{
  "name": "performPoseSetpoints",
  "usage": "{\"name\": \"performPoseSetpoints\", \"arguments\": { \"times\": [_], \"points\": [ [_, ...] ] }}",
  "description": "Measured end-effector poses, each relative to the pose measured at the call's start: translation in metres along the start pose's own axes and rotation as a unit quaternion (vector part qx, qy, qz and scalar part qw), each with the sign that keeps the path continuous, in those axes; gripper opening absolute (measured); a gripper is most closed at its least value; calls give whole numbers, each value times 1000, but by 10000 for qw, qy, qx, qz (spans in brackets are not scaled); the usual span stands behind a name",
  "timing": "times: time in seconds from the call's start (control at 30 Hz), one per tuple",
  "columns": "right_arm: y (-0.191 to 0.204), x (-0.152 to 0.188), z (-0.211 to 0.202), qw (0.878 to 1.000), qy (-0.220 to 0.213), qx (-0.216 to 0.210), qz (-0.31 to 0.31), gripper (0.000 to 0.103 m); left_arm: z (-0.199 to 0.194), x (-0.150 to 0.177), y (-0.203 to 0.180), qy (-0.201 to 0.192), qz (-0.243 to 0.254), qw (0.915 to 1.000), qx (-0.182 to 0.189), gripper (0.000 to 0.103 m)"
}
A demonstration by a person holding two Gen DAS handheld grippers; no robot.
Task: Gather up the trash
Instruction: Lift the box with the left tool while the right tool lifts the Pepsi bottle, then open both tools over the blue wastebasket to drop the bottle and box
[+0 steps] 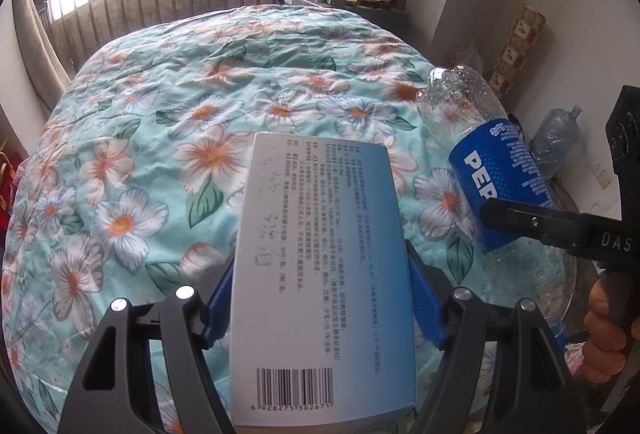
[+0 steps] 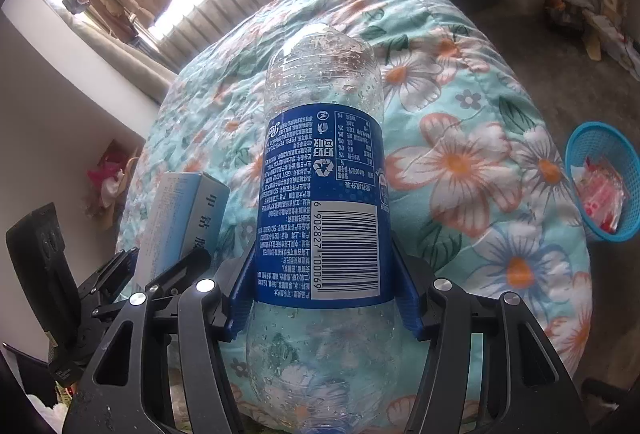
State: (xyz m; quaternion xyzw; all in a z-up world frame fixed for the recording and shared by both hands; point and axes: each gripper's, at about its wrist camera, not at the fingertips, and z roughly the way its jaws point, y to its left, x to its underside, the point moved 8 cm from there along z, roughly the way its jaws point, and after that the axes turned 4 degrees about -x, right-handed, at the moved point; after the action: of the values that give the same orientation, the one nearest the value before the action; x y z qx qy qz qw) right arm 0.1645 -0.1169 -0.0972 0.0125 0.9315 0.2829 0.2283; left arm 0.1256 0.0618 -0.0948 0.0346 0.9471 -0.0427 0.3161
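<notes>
Trash is held in both grippers above a bed with a floral quilt (image 1: 168, 122). In the left wrist view, a white-and-blue box (image 1: 320, 274) with a barcode near its lower end fills the centre of the frame and is clamped between the blue pads (image 1: 218, 308) of the left gripper (image 1: 320, 304), jaws closed on its long sides. In the right wrist view, a clear bottle (image 2: 322, 170) with a blue label is gripped at the lower edge of that label by the right gripper (image 2: 322, 298), its pads pressed on both sides. Droplets are seen inside the bottle. A blue basket (image 2: 604, 182) containing red-and-white wrappers is seen at the right edge of that view, beside the bed. Part of a hand (image 1: 604, 334) is visible at the lower right of the left view.
</notes>
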Motion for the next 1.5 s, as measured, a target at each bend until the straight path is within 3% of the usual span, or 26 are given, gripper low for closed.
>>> {"name": "performPoseSetpoints", "arguments": {
  "times": [0.37, 0.57, 0.9, 1.03, 1.17, 1.33, 1.5],
  "points": [
    [0, -1, -21, 9997, -175, -36, 134, 56, -15, -18, -7, -242, 149, 9991, 327, 72],
    [-13, 3, -38, 9978, -425, -264, 429, 55, -21, -30, -20, -239, 348, 9982, 417, 72],
    [-51, 0, -87, 9892, -1048, -490, 905, 56, -25, -65, -83, -239, 645, 9938, 875, 72],
    [-94, -2, -121, 9787, -1509, -355, 1344, 56, -15, -86, -131, -148, 874, 9885, 1226, 72],
    [-154, 6, -152, 9603, -1915, -114, 2027, 56, 3, -103, -188, 32, 1112, 9808, 1604, 72],
    [-234, 32, -173, 9285, -2177, 164, 3003, 56, 50, -111, -272, 662, 1392, 9670, 2028, 72],
    [-304, 53, -173, 9026, -2121, 301, 3733, 56, 112, -110, -349, 1333, 1754, 9532, 2068, 72]
  ]
}}
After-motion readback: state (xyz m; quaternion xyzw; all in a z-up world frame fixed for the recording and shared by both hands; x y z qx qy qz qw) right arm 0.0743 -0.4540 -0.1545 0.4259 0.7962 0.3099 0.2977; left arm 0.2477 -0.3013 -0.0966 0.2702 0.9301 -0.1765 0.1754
